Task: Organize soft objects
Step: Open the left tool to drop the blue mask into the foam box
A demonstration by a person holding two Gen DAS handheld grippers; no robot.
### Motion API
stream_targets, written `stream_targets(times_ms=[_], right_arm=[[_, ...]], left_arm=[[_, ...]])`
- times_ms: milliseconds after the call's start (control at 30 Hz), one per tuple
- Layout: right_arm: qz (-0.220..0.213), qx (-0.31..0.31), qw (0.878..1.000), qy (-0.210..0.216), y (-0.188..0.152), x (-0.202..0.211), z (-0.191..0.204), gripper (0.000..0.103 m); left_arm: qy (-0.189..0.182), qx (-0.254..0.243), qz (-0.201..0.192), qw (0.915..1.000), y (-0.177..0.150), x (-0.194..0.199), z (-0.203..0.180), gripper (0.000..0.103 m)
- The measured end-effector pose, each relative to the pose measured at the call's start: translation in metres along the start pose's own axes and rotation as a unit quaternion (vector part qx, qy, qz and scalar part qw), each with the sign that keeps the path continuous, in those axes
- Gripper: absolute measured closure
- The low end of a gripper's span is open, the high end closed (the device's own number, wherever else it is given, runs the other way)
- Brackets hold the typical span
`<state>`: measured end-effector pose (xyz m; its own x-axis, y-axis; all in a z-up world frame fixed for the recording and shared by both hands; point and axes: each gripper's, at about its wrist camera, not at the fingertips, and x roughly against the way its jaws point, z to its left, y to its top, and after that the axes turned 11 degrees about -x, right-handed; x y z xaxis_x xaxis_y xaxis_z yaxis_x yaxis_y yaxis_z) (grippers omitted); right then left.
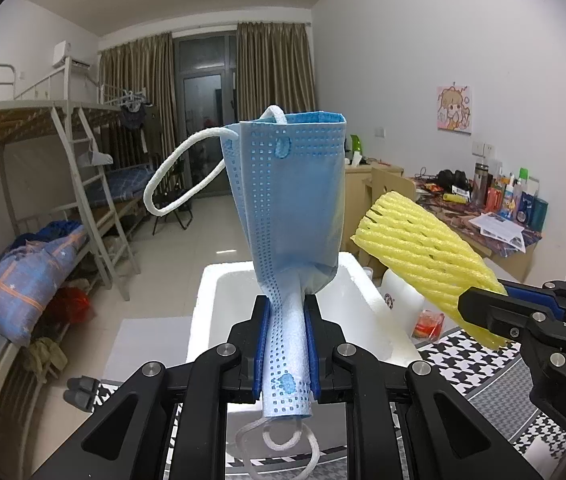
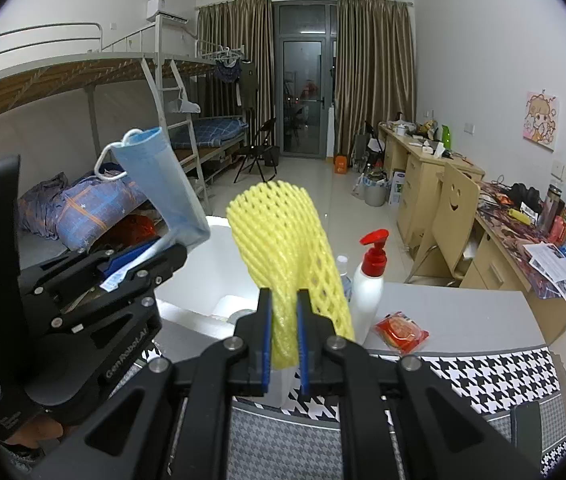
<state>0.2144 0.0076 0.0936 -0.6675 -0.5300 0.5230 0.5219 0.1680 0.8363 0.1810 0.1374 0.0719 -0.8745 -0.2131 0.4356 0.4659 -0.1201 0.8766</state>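
Note:
My left gripper is shut on a folded blue face mask that stands up from its pads, one white ear loop sticking out left. The same mask and left gripper show at the left of the right wrist view. My right gripper is shut on a yellow foam fruit net, which also reaches in from the right in the left wrist view, with the right gripper below it. Both are held over a white foam box.
A white pump bottle with a red top and a red snack packet stand on the grey table with a houndstooth cloth. Bunk beds at left, desks and a chair at right.

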Motion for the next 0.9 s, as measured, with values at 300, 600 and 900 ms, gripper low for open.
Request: stream_targets(times_ms=[300,600,900], right_arm=[[0.008,-0.004,1.000,-0.005,0.002,-0.007,0.001,0.089],[0.015,-0.005,1.000,-0.011,0.004,-0.014,0.001,0.089],[0.019,-0.004,1.000,-0.017,0.006,-0.017,0.004,0.089]], left_arm=[[-0.007,-0.002,0.014,0.9999,0.002,-0.017,0.004,0.085],[-0.005,-0.002,0.040,0.9992,-0.005,-0.030,0.008,0.066],[0.000,0.007,0.021,0.9997,-0.006,-0.020,0.014,0.024]])
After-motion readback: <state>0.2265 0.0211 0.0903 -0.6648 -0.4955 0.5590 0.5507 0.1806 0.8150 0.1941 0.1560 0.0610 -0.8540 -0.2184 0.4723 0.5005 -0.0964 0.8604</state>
